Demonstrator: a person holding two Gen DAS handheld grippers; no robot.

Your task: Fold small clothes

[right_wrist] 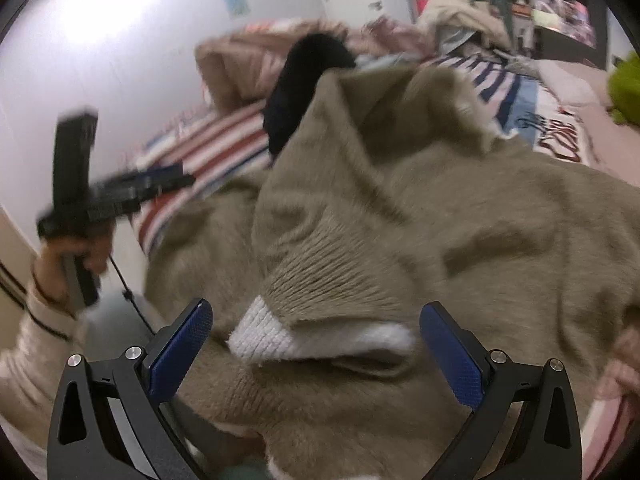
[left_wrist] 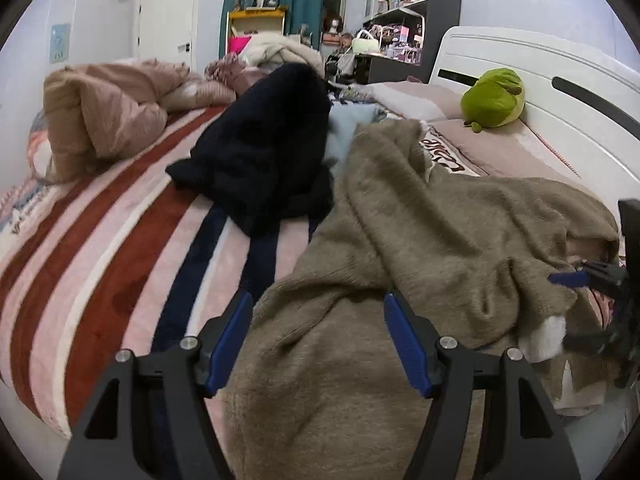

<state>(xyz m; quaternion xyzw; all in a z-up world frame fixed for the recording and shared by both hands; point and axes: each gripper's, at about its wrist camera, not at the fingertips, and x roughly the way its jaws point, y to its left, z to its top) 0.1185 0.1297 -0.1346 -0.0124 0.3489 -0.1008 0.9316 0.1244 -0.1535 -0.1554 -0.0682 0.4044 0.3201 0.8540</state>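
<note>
Taupe fleece garment (left_wrist: 440,240) heaped at the near edge of the striped bed (left_wrist: 100,248), white ribbed cuff (right_wrist: 280,336) close under the right gripper (right_wrist: 316,340). Both grippers spread, left gripper (left_wrist: 320,336) straddling a fold, neither pinching. Soft, light, floppy; probably best taken by the cuff or hem. Blurred right view.
</note>
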